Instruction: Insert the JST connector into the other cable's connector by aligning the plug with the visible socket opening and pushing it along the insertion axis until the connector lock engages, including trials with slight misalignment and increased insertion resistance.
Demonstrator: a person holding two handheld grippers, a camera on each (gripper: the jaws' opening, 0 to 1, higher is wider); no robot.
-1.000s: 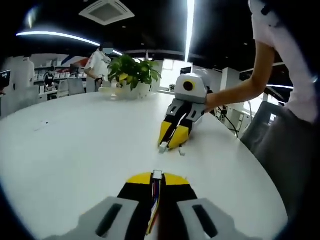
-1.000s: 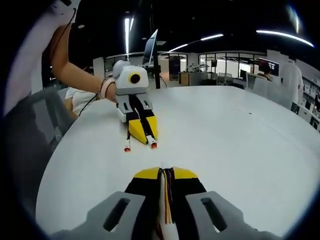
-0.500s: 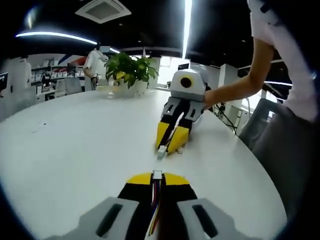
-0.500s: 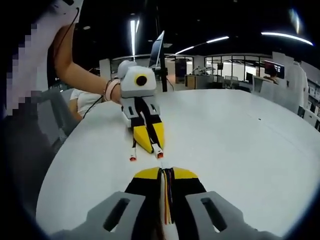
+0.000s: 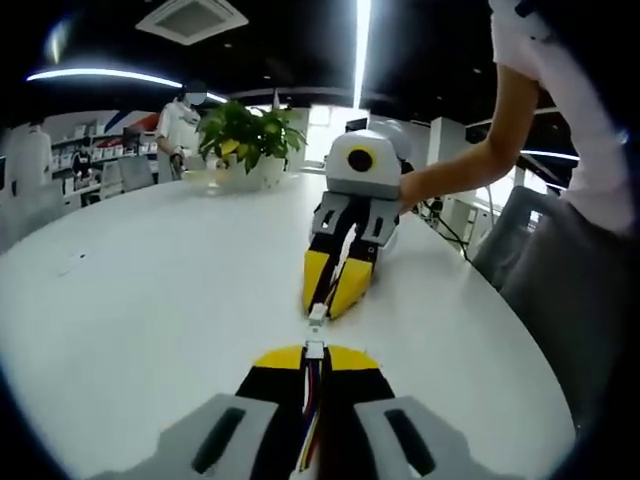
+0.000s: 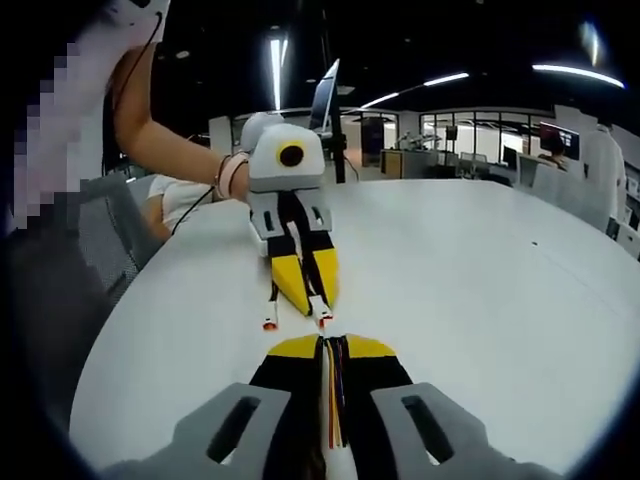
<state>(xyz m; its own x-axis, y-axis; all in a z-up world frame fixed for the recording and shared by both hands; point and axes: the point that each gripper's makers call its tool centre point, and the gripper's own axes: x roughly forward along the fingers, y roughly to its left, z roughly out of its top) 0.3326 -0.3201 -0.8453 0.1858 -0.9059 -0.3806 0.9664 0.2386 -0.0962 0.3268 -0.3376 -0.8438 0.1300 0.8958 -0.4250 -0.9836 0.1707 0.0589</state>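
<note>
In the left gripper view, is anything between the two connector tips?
No. In the left gripper view, the held plug and the other connector face each other across a small stretch of bare white table; nothing lies between them.

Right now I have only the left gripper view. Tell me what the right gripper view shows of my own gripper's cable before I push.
Observer: The left gripper holds its connector at the jaw tips, pointing towards the right gripper, not yet touching it.
Operator: Report anything loose beside it.
Observer: A second red-tipped cable end sits off to one side of those jaws, down at the white table.
Operator: Check the right gripper's hold.
Observer: Its jaws are shut on coloured wires running between them.
</note>
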